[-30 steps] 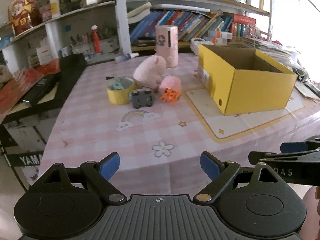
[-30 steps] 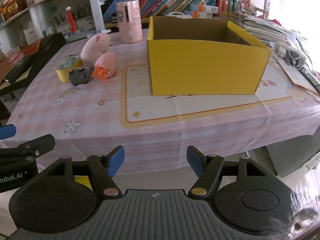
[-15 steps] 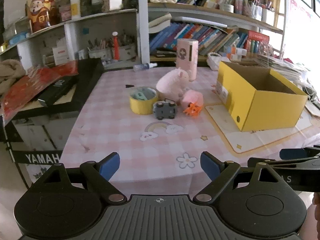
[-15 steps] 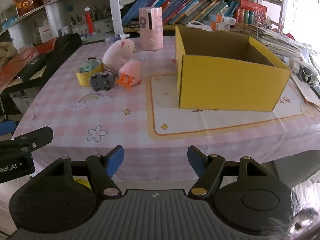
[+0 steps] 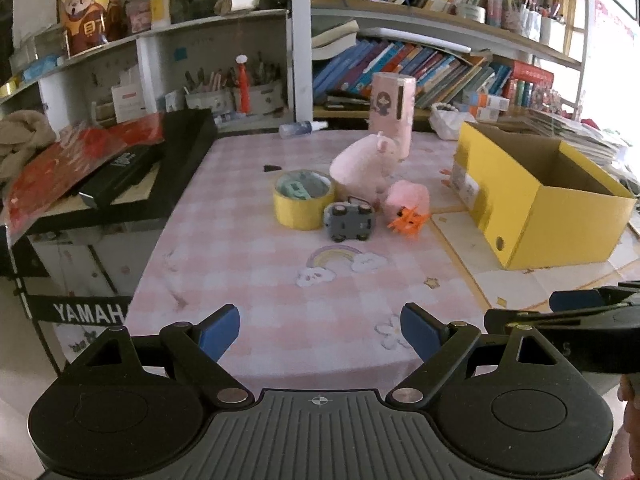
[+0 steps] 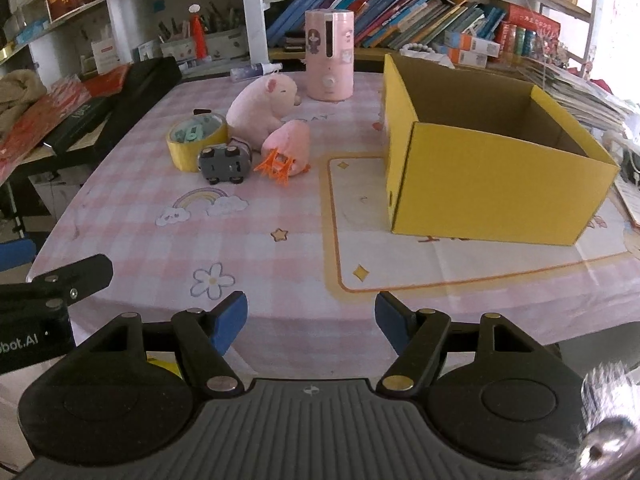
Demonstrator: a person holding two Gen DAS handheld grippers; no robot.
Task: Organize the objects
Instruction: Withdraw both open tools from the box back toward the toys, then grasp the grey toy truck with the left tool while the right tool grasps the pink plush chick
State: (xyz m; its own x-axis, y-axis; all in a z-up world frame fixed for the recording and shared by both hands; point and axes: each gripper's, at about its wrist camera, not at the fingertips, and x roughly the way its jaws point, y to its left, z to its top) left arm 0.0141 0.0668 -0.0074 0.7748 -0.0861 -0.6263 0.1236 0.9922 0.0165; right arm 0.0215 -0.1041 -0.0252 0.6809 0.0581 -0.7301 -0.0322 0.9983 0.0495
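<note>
An open yellow cardboard box stands on the right of the pink checked table. Left of it is a cluster: a yellow tape roll, a grey toy car, a pink plush pig, a smaller pink plush and an orange clip. My left gripper and right gripper are both open and empty, held over the table's near edge, far from the objects.
A tall pink canister stands behind the plush pig. A black keyboard case lies off the table's left side. Bookshelves run along the back. Papers are stacked right of the box.
Both grippers have risen and tilted up, so the table and shelves show from higher. The objects have not moved. Both jaws have stayed open.
</note>
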